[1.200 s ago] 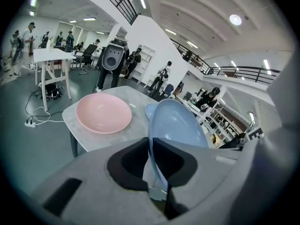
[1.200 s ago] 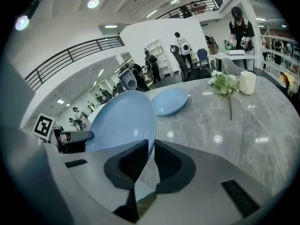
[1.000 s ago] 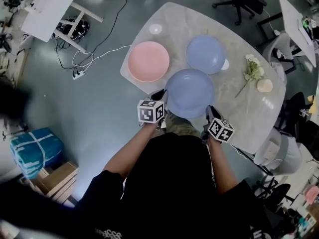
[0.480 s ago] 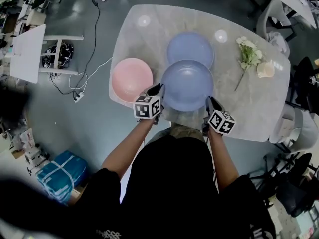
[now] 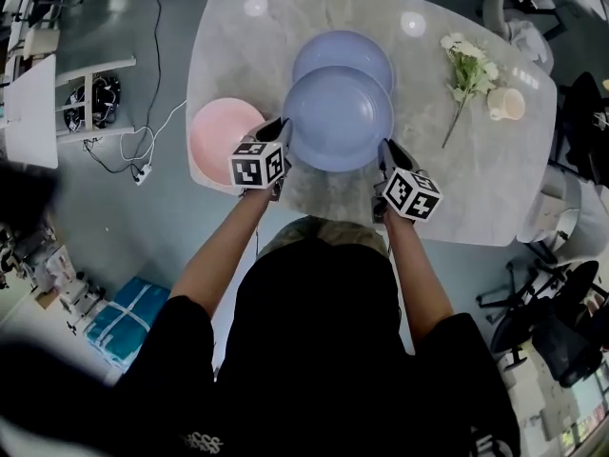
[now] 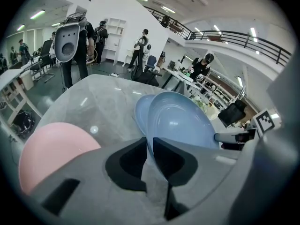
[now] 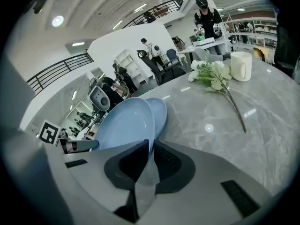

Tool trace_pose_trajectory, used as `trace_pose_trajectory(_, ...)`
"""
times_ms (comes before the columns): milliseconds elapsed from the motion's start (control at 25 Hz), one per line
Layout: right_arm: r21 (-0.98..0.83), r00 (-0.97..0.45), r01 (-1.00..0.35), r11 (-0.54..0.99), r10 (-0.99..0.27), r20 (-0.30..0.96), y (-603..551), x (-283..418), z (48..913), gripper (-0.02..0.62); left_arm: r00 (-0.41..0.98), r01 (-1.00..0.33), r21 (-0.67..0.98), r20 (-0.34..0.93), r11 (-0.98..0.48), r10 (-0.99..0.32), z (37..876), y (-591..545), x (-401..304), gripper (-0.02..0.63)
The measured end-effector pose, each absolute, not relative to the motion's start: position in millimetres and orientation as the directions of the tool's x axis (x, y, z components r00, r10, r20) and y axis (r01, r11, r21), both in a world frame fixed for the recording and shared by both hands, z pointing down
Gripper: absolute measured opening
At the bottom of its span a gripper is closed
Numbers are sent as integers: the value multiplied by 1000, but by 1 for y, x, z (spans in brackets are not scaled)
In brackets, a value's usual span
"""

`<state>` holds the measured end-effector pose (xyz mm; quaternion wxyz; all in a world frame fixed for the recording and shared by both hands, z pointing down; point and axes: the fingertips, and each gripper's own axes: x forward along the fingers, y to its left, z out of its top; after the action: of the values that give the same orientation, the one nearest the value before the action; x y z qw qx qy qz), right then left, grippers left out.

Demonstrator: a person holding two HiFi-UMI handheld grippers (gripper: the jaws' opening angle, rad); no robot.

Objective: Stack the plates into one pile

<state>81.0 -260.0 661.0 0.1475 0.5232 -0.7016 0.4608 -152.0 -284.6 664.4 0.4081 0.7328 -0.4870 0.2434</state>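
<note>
Progress is slight: no plate lies squarely on another yet. On one side the left gripper (image 5: 282,133) is pinched on the rim of a round pale-blue plate (image 5: 338,119), and the right gripper (image 5: 385,152) is pinched on the opposite rim. The plate hangs between the two, its edge caught in each pair of narrow jaws. Just beyond both grippers a second round blue plate (image 5: 344,50) rests on the grey marbled worktop (image 5: 476,188). From the head view the held plate overlaps its near part, though I cannot tell whether they touch. A round pink plate (image 5: 217,139) sits alone just outside the left gripper. By my judgement, what remains is to centre and lower the held plate onto the far one, then bring the pink plate to the same pile.
</note>
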Motion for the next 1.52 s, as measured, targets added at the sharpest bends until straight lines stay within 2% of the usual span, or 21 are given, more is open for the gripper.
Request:
trace_pose_trajectory(280,-502,-368,-864,-30,-642,672,-311,79,661,34,404,-914,354,760,-198,-508,671,-320,-157,58)
trace_pose_trajectory(800,-442,-311,-893,-86,-590,745,-351,90,694,34,382,-922,311,826,-229,-415,706,-365,-145,69)
trace_pose_trajectory(1040,-445,-324,-892,-76,-579,748,-358,87,701,34,362,-929,287,833,-234,-418,711,-368,-148,83)
trace_pose_trajectory(1280,-473,-325,-876,-96,-608,725,-362,89,704,34,418,-907,339,803,-251,-425,711,-369,-138,163)
trace_pose_trajectory(1400,-513,-368,-854,-84,-600,710,-363,83,708,34,410,-911,331,788,-245,-460,709,-371,-141,169)
trace_pose_trajectory(1520,-465,-371,-885,0,-601,708,-364,80,703,54,396,-918,320,769,-235,-502,704,-376,-145,172)
